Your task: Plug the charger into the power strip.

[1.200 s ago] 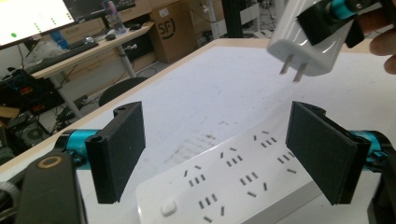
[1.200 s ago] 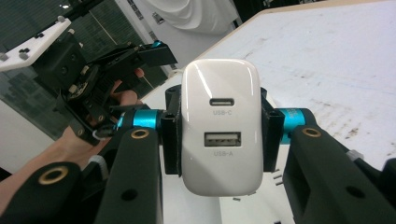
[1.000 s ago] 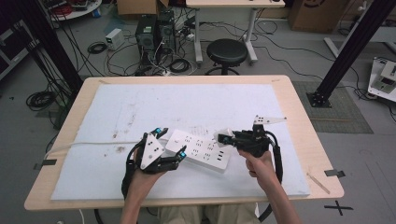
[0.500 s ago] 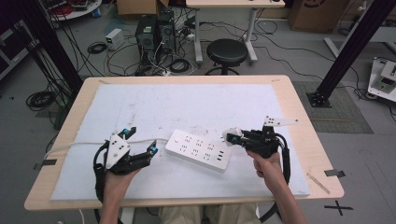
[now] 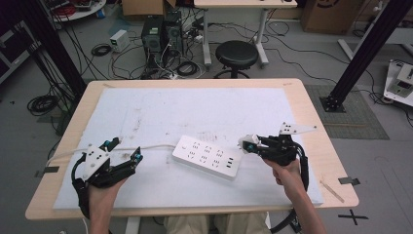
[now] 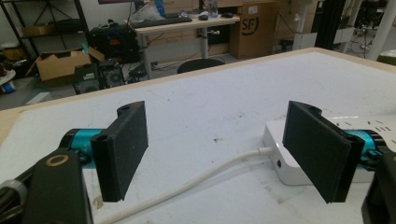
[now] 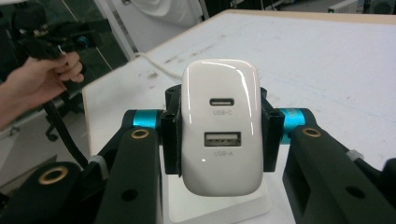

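Observation:
A white power strip [image 5: 207, 157] lies flat on the white mat, its cable [image 5: 146, 147] running off to the left. My left gripper [image 5: 125, 149] hovers left of the strip, open. Its jaws have just been closing a little, and nothing is pressed between them. In the left gripper view the cable [image 6: 210, 172] lies on the mat below the gap of the left gripper [image 6: 224, 149], and the strip's end [image 6: 292, 163] sits beside the right-hand jaw. My right gripper [image 5: 248, 145] is at the strip's right end, shut on a white USB charger [image 7: 219, 126] above the strip [image 7: 219, 207].
The mat [image 5: 209, 107] covers most of a wooden table [image 5: 311, 97]. Beyond the far edge stand a black stool [image 5: 236, 54], computer towers [image 5: 160, 31] and loose cables on the floor. A black frame post [image 5: 360, 53] rises at the right.
My left gripper has moved left, away from the power strip, to beside its cable. The right gripper has shifted slightly right with the charger still in it.

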### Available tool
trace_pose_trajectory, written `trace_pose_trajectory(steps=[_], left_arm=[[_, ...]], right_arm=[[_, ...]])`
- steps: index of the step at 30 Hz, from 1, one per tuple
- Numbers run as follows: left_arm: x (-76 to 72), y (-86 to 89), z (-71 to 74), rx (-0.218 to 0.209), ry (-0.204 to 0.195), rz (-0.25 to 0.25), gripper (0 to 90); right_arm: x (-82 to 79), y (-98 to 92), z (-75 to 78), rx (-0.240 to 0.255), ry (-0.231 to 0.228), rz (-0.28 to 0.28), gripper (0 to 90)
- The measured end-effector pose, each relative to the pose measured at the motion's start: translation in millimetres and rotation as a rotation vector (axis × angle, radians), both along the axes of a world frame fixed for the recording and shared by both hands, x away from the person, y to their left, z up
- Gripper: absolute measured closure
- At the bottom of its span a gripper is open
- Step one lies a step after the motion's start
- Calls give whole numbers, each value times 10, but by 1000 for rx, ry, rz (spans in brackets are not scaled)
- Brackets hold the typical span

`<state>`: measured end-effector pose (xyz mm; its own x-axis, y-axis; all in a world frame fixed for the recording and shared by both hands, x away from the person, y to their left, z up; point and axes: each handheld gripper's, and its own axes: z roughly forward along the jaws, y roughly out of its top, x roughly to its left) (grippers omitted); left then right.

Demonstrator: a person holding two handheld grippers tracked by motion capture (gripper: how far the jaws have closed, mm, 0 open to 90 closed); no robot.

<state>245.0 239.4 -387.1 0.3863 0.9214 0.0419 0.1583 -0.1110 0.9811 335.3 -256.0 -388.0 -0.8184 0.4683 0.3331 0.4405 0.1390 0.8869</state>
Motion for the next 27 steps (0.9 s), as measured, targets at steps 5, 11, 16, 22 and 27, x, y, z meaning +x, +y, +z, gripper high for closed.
trace_pose_trajectory(steps=[5,11,16,22,27], left_arm=[[-10,5,-4,-2,-5,7,230],[-26,19,-70,-16,3,6,232],[-36,46,-79,-17,4,3,233],[-70,91,-79,-18,4,9,234],[-97,106,-87,-23,4,20,233]], right_arm=[[39,92,18,-76,0,56,631],[140,192,82,-147,14,88,631],[220,297,126,-226,7,111,631],[290,521,221,-355,-8,157,631],[348,691,258,-445,2,185,631]])
